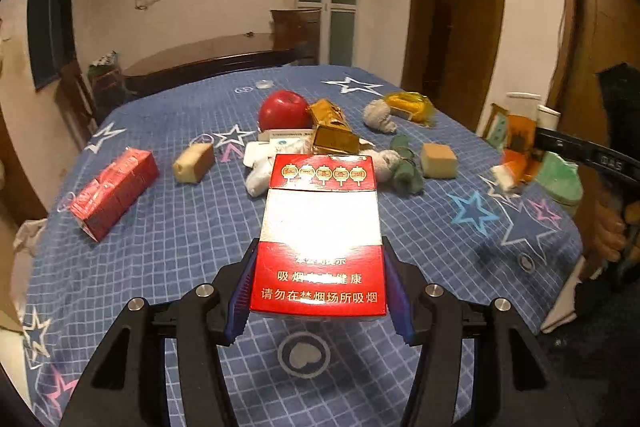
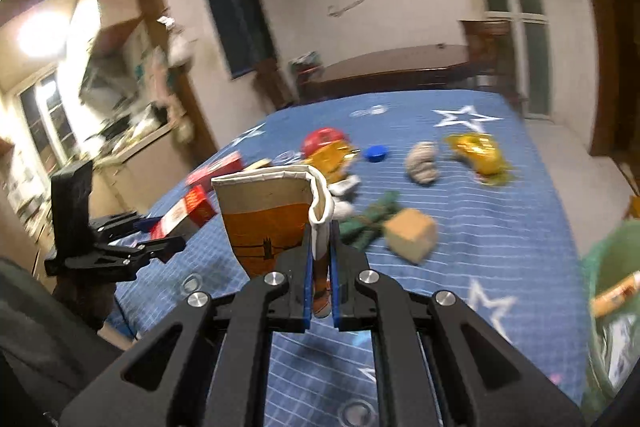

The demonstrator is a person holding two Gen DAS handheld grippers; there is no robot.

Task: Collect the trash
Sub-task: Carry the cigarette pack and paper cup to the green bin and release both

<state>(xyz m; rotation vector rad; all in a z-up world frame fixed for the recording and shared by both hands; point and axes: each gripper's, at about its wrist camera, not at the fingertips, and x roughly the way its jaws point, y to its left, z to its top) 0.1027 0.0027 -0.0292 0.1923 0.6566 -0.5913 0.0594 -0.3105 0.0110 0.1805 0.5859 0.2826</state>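
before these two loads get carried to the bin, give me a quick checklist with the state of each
1. Left hand-held gripper clamped on the red and white cigarette pack: ok, both blue pads press its sides.
2. Right hand-held gripper shut on the orange paper cup: ok, but it pinches only the crushed wall at the rim.
3. Both loads lifted off the blue star-patterned tablecloth: ok.
4. Green bin within sight: ok, at the table's right edge.
5. Room left inside the bin: cannot tell, blurred.
6. Red apple left alone: ok.
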